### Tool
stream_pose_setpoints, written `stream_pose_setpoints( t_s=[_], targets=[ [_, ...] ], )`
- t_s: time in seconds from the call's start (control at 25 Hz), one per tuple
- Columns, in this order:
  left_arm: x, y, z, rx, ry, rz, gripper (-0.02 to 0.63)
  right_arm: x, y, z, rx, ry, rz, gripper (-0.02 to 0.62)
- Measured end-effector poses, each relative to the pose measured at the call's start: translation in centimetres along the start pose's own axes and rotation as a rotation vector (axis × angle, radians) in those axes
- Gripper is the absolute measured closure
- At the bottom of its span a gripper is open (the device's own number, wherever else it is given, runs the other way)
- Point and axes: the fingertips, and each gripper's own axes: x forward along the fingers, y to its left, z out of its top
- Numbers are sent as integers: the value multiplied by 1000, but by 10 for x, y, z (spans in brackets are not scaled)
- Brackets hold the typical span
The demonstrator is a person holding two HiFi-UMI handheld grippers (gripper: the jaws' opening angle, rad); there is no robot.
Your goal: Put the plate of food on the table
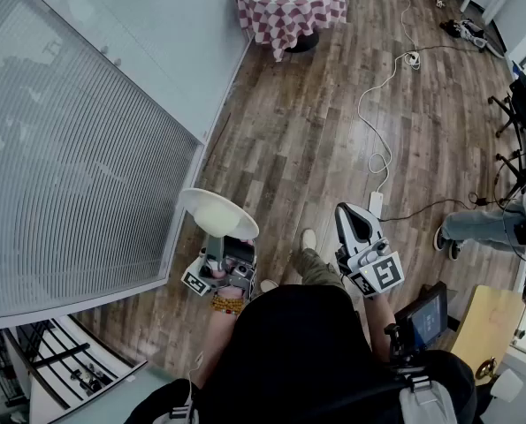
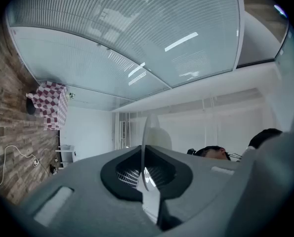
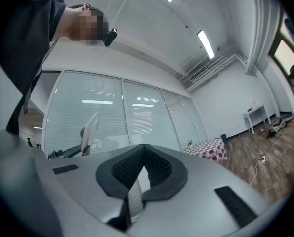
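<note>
- The plate (image 1: 218,213) is grasped by the left gripper (image 2: 145,152). Its jaws are clenched on the thin rim, which is seen edge-on between the pads in the left gripper view.
- The right gripper (image 3: 144,152) is pressed closed, pad to pad. Nothing is held between the jaws.
- The plate is carried in the air over the floor (image 1: 333,113), just beside the glass wall (image 1: 77,148), low in the head view.
- The table (image 1: 291,5), under a checked cloth, is well apart from the plate. It lies straight up the floor at the top edge of the head view.
- Key relation: the table is far ahead of the left jaws and slightly to the right. A walk is judged to be needed before any set-down.
- The plate sticks out forward from the jaws, held at its near rim only. It is judged about level, but the tilt cannot be fixed exactly.
- The left hand is the one that matters. The right is level with it and beside it, and is free to steady the plate.
- Hard to tell: the food shows only as a pale patch on the plate, and its kind cannot be made out.
- Cut off: the far side of the table top is cropped, so free space on it is not seen.
- Cables (image 1: 377,104) are strung across the floor to the right of the straight path to the table. A second person (image 1: 484,223) is seated at the right edge.
</note>
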Motion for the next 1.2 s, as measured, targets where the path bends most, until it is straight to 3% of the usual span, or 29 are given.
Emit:
stream_pose_setpoints(
  t_s=[0.6, 1.2],
  targets=[
    [46, 27, 41, 114, -86, -52, 594, 82, -15, -4, -54, 9, 210, 581],
    [102, 81, 92, 111, -138, -82, 594, 141, -66, -16, -50, 52, 185, 581]
  ],
)
